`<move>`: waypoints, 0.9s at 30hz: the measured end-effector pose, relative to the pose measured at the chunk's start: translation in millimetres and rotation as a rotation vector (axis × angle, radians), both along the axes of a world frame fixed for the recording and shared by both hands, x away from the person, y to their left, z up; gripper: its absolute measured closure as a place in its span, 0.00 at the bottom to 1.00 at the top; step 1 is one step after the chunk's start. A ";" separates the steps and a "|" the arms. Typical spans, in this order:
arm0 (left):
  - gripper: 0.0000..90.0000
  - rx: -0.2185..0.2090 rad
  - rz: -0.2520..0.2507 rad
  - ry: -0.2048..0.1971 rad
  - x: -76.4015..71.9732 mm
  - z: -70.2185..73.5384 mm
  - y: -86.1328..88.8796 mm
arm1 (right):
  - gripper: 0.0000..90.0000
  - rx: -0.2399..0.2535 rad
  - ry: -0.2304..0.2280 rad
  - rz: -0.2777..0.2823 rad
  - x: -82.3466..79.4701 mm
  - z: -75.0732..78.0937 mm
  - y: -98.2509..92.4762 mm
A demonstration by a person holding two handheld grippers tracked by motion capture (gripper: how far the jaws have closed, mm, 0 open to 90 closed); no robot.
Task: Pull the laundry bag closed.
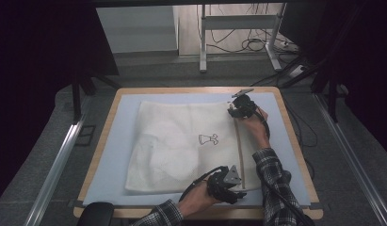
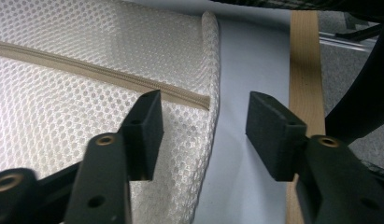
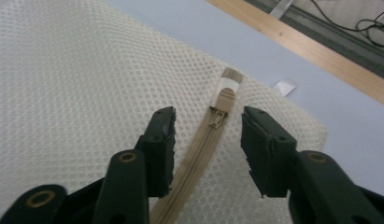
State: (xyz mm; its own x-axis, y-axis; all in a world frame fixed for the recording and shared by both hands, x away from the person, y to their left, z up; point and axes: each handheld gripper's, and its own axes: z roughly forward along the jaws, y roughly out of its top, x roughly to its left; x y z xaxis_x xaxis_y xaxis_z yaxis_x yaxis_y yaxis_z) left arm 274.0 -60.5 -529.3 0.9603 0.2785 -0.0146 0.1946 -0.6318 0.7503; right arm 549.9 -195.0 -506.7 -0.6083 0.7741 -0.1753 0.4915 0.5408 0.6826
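Observation:
A white mesh bag (image 1: 181, 146) lies flat on a pale blue mat (image 1: 120, 155), with a small black print (image 1: 208, 139) in its middle. A beige zipper (image 1: 239, 146) runs along its right side. My left gripper (image 1: 238, 188) is at the zipper's near end, by the bag's near right corner. Its jaws stand open over the mesh edge (image 2: 199, 140) and pinch nothing (image 2: 203, 130). My right gripper (image 1: 236, 113) is at the far end, open. In the right gripper view (image 3: 208, 140) the zipper pull (image 3: 218, 116) lies between the pads without touching them.
The mat covers a wooden table whose edge (image 2: 304, 70) runs close to the left gripper. A small white tag (image 3: 284, 86) sticks out of the bag's far corner. A desk frame (image 1: 203, 42) and cables (image 1: 250, 44) are on the floor beyond the table.

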 end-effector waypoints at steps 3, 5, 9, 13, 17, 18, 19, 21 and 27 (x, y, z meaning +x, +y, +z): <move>0.41 -0.002 0.009 0.008 1.6 1.2 1.2 | 0.50 0.015 0.012 0.006 -2.6 -2.0 -1.3; 0.37 -0.009 0.012 0.013 3.1 2.1 2.2 | 0.47 0.016 0.011 0.006 -3.0 -2.6 -2.5; 0.29 -0.019 0.014 0.035 4.7 3.5 3.3 | 0.38 0.024 0.014 0.006 -3.5 0.4 -5.8; 0.22 -0.021 0.007 0.042 4.2 5.6 4.4 | 0.33 0.032 0.025 0.004 -4.9 1.5 -8.1; 0.19 -0.007 0.000 0.043 3.0 6.3 5.9 | 0.29 0.038 0.031 0.007 -7.1 3.7 -8.4; 0.19 -0.008 0.001 0.043 2.7 6.5 6.5 | 0.28 0.041 0.033 0.008 -7.6 4.5 -8.4; 0.18 -0.008 0.001 0.043 2.7 6.5 6.5 | 0.27 0.045 0.034 0.011 -8.4 5.0 -8.2; 0.17 -0.014 0.000 0.060 2.9 8.1 8.4 | 0.26 0.044 0.039 0.018 -10.7 6.4 -8.0; 0.14 -0.022 0.003 0.069 2.9 10.2 11.1 | 0.19 0.044 0.048 0.031 -20.1 7.9 -11.2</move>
